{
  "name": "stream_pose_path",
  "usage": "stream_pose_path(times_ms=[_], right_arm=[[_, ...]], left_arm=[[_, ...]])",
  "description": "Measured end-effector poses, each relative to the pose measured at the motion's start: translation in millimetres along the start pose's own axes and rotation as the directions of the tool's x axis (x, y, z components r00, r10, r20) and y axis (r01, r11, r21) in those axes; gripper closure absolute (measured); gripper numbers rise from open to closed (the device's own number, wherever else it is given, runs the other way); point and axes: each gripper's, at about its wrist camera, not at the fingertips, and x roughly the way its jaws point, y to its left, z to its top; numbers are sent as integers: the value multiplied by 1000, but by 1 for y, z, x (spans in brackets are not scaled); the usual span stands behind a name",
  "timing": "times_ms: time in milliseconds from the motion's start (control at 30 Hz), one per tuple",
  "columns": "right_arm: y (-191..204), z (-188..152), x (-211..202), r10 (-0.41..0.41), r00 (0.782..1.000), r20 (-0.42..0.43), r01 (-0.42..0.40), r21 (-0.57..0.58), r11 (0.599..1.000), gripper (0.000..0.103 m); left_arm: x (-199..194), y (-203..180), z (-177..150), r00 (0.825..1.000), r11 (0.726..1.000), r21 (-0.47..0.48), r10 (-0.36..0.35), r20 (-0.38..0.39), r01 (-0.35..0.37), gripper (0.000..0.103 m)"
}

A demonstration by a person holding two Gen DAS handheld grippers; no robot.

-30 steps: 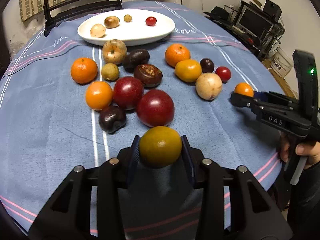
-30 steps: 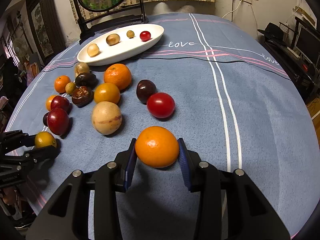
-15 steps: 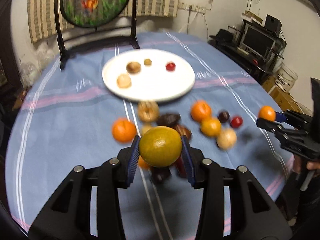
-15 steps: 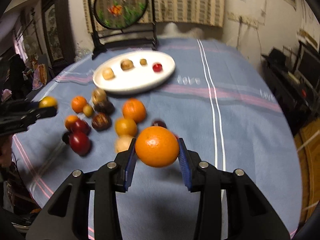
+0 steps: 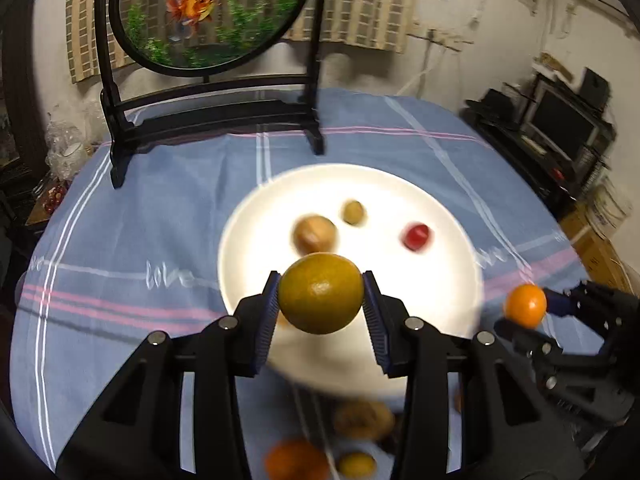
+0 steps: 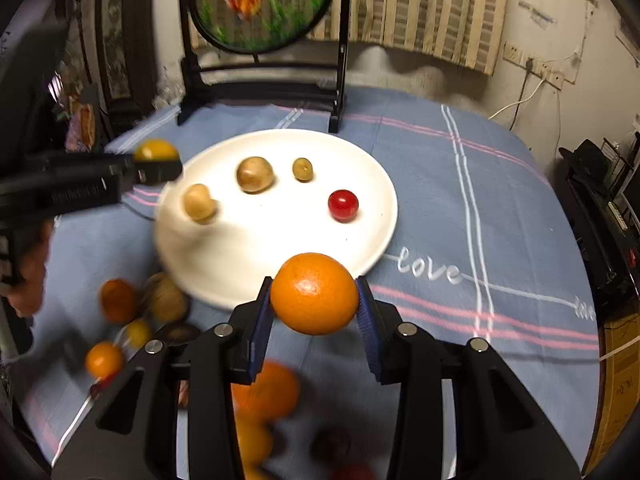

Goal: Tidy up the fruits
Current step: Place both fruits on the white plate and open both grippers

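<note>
Desk under blue striped cloth (image 6: 500, 208), bearing round white ceramic plate (image 6: 372, 184): four small fruits already on it, so a dropped fruit may knock them rolling off the low rim. Left gripper (image 5: 321, 305), jaws clamped on yellow-green citrus (image 5: 321, 293) above the plate's near edge; right gripper (image 6: 315, 306), jaws clamped on bright orange mandarin (image 6: 314, 293) just short of it; both converge, so collision or slip is possible.

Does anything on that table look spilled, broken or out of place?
Nothing stands out. The white plate sits flat with four small fruits on it, the rest lie loose on the blue tablecloth, and each claw grips one fruit.
</note>
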Motion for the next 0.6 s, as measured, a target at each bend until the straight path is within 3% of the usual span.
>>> stream_pose_path(times_ms=[267,400,500,567,600], right_arm=[[-14,28,59,-19,998,-52,21,43,999,63],[-19,29,77,-26,995,-92,32,66,997,63],[-22,30,79,-28,997,-71,34,84,996,59],[-23,31,78,-23,997,-68,30,97,995,58],[-23,31,77,-24,997,-68,31,100,994,58]], left_arm=[[65,26,9,994,997,-51,54,-93,-59,62],[75,30,7,994,997,-49,60,-93,-65,62],[78,30,5,992,996,-57,60,-107,-66,61],[76,27,4,993,996,-53,67,-101,-72,53],[73,26,4,993,995,-50,78,-90,-83,43]])
